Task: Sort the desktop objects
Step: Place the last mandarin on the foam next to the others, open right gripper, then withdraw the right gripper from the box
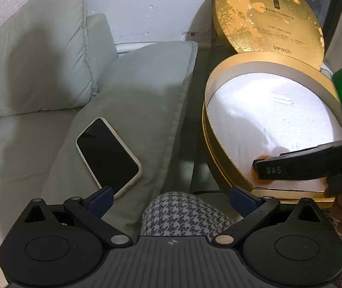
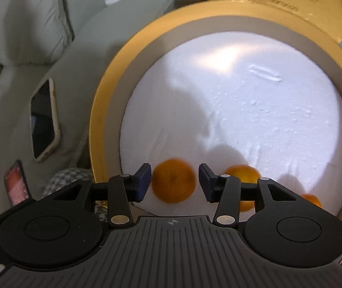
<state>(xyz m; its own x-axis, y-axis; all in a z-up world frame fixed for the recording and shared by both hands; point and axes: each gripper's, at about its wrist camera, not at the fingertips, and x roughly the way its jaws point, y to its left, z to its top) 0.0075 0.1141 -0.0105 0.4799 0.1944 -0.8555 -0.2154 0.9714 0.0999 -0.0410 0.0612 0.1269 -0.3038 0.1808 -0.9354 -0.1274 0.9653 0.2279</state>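
Note:
A round gold box (image 2: 103, 110) with a white foam floor fills the right wrist view. My right gripper (image 2: 175, 183) is open just above that floor. A blurred orange (image 2: 173, 183) sits between its blue pads, with a thin gap at the right pad. A second orange (image 2: 243, 171) shows behind the right finger, and a third orange (image 2: 312, 200) lies further right. In the left wrist view my left gripper (image 1: 171, 200) is open and holds nothing. It hovers over a grey cushion (image 1: 135, 91) near a black phone (image 1: 108, 153) in a cream case.
The gold lid (image 1: 267, 14) leans upright behind the box (image 1: 219, 144). Pale sofa cushions (image 1: 34, 48) lie to the left. Houndstooth fabric (image 1: 178, 213) sits below the left gripper. A reddish flat object (image 2: 16, 187) lies below the phone (image 2: 43, 124).

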